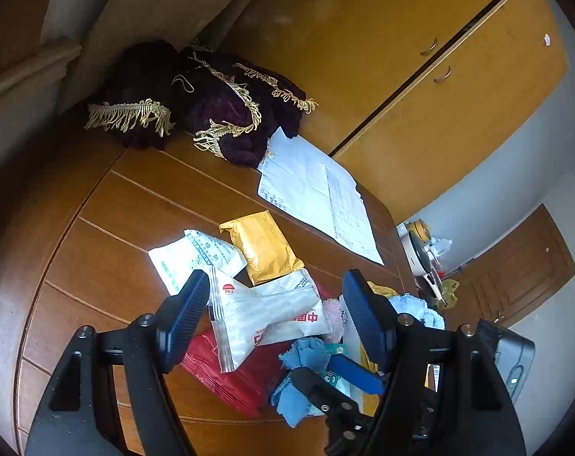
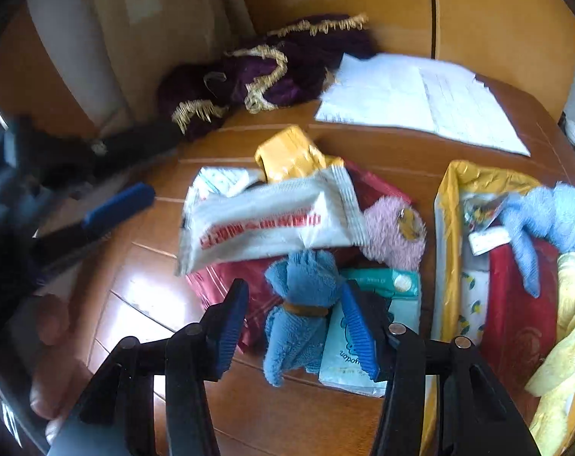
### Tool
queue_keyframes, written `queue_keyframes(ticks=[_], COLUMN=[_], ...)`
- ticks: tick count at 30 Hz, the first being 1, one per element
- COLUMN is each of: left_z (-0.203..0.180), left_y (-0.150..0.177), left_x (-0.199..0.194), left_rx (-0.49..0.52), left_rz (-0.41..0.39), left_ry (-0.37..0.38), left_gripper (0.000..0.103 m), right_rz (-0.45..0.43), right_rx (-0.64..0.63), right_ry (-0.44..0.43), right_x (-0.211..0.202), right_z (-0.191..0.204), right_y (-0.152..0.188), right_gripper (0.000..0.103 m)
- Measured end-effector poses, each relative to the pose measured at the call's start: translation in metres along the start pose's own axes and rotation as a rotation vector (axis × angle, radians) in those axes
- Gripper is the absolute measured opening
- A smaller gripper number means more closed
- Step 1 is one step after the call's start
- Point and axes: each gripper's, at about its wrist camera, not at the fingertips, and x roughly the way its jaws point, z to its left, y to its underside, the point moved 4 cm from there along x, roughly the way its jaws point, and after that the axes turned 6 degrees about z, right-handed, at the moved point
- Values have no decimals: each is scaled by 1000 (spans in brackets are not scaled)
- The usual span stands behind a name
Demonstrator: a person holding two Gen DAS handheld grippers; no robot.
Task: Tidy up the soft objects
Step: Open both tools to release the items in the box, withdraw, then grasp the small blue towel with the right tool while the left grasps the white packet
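Note:
My left gripper (image 1: 276, 315) hangs open over a pile of packets, and a white packet with red print (image 1: 272, 315) shows between its fingers. Under that packet lies a red packet (image 1: 226, 376). My right gripper (image 2: 295, 328) is open with a fingertip on each side of a blue towel toy (image 2: 302, 304); I cannot tell whether the pads touch it. The toy rests on a teal tissue pack (image 2: 363, 342), and a pink fluffy item (image 2: 393, 231) sits just beyond. At the right, a yellow tray (image 2: 447, 266) holds a light blue towel (image 2: 553, 220) and a yellow cloth (image 2: 568, 326).
On the brown wooden table (image 1: 108, 228) lie a yellow padded packet (image 1: 264, 247), a white packet with green print (image 1: 188, 254) and a paper sheet (image 1: 317, 193). A purple fringed cloth (image 1: 196, 106) is heaped at the far edge, against orange cabinet doors (image 1: 401, 57). A hand (image 2: 51, 342) shows at lower left.

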Motion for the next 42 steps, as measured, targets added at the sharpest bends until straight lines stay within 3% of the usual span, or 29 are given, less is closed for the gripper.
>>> queue_keyframes(ticks=[2,4,10,12,16,19,21,24,29,33,39,42], left_z=[-1,-2,-7,-10,-35,-51,-48,-41,-51,-58,-50,-44], left_y=[0,1,2,0,-1,4,10,11,37,48,31,21], left_x=[0,1,2,2,18,41,68,75,67,76,62,57], left_rx=[12,22,71,105,334,524,562,496,537,573,431,382], left_rz=[-4,-3,-32,-62,-22,43,137,139,191,195,169,122], left_ry=[-11,-19,-95,-179,-330,-380,-405,-364,-282,-319,-230,-256], left_gripper=[72,72,72,72,72,72,73,73,70,70,68,61], right_rz=[33,29,-104,-167,-249,-260,-252,-242,-245,-241,-233,-231], right_rx=[-4,-15,35,82,197,247,259,266,271,268,260,255], right_ry=[31,50,-30,-40,-78,-89,-123,-172,-170,-167,-177,-173], right_x=[9,10,-25,-40,-60,-62,-62,-61,-59,-57,-54,-52], right_z=[0,0,-14,-27,-59,-72,-75,-78,-76,-75,-73,-71], right_y=[3,4,-4,-8,-17,-15,-16,-17,-16,-16,-15,-14], right_gripper=[31,27,26,26,26,26,26,26,27,27,27,27])
